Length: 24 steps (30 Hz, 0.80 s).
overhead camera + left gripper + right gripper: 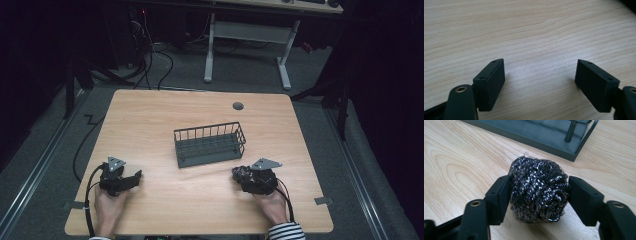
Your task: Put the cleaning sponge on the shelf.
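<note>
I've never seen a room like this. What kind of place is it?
Probably a lab or workshop: a light wooden table on grey floor, loose black cables behind it, and a hand-held black tool squeezing a steel wool scrubber ball.

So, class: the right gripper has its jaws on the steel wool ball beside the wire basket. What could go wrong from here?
1. The steel wool ball is springy; the right gripper holds it only at its sides, so it might squash or slip out when lifted.
2. Loose strands could snag on the wire basket, whose rim stands close in front.
3. The left gripper rests open and empty on the table, too far off to steady the basket if it gets nudged.
</note>
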Tool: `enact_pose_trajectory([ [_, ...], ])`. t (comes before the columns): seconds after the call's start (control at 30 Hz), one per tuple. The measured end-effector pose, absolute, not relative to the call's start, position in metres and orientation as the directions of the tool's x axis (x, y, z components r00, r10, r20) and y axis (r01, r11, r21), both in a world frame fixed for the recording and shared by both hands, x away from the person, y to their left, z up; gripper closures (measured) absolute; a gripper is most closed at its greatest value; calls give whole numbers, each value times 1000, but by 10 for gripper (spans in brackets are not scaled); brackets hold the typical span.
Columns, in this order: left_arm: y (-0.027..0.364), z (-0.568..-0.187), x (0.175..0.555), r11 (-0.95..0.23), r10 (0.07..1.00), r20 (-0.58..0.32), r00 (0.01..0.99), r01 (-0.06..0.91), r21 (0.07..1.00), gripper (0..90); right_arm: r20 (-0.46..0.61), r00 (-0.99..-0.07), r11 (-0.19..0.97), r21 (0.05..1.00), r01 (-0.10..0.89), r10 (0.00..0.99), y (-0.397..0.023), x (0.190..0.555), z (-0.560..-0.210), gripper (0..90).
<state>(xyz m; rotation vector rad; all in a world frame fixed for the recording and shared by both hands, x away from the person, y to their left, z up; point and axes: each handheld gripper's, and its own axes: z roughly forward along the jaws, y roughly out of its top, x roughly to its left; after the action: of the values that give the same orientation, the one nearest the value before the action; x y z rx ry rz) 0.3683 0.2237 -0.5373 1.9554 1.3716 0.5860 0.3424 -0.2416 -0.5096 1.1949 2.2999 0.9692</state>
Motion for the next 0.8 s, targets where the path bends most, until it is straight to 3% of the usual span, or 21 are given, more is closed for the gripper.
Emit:
enact_pose_trajectory([
  [0.2, 224, -537, 368, -225, 937, -16, 348, 639, 736, 230, -25, -570, 407, 725, 555, 821, -241, 340, -508, 418],
  [0.8, 223, -537, 368, -225, 937, -15, 348, 639, 736, 227, 7, -619, 387, 775, 499, 785, -245, 333, -476, 425],
])
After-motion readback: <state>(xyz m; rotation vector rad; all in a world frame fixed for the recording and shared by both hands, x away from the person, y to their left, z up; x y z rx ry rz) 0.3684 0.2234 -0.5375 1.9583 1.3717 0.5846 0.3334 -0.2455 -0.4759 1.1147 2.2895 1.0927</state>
